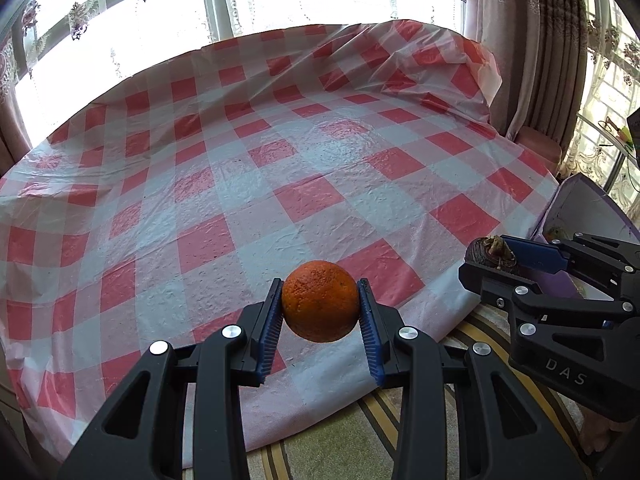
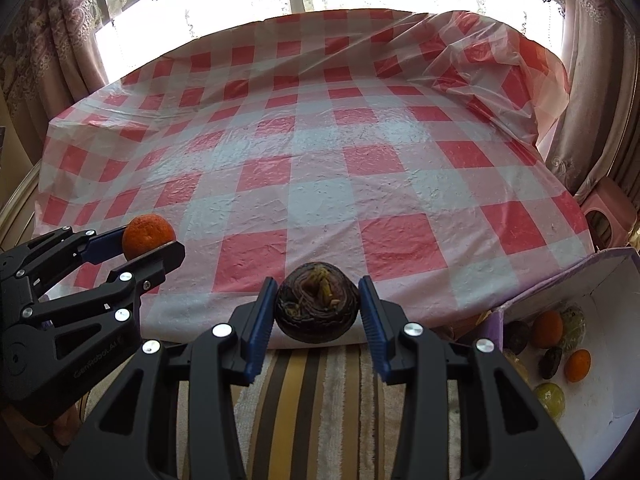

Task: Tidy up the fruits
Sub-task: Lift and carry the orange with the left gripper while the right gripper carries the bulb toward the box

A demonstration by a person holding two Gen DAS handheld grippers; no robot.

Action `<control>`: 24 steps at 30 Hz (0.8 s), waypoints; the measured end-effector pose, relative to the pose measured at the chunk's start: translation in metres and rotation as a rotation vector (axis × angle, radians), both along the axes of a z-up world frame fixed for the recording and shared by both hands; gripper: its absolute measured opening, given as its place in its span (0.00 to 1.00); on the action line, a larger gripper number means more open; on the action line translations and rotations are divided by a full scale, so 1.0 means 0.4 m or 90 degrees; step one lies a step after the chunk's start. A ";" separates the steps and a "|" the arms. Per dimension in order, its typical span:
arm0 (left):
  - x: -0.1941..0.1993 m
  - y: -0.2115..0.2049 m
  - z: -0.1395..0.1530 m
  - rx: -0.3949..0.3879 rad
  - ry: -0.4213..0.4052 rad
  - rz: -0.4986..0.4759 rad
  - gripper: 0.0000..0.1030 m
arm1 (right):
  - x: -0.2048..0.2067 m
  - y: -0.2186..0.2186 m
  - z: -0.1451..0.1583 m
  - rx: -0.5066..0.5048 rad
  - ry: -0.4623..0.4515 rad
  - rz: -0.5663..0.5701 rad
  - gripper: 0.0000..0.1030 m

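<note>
red-white checked tablecloth [image 1: 280,152], orange fruit [image 1: 320,300]

both wrist views face the checkered table [image 1: 280,152] closely, side by side.

Table [image 2: 320,152] covered by a red-and-white checked plastic cloth, centre frame. Bright windows [image 1: 120,40] hung with lace curtains [image 2: 52,40] are seen across the top. Striped rug [image 2: 312,400] is laid at the bottom.
</note>
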State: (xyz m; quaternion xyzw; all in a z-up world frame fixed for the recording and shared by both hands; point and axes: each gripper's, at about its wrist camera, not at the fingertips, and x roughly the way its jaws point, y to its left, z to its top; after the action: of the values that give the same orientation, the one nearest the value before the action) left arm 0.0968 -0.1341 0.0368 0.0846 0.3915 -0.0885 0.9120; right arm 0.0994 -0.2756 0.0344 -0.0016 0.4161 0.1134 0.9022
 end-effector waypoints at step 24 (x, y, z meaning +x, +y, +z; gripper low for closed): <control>-0.050 -0.185 0.008 0.025 0.001 -0.107 0.34 | -0.063 -0.188 0.017 -0.014 -0.008 -0.088 0.41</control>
State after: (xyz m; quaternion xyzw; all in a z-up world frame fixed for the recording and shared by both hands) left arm 0.0769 -0.2081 0.0399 0.1349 0.3850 -0.1573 0.8993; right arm 0.0743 -0.3507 0.0411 0.0166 0.4108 0.0459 0.9104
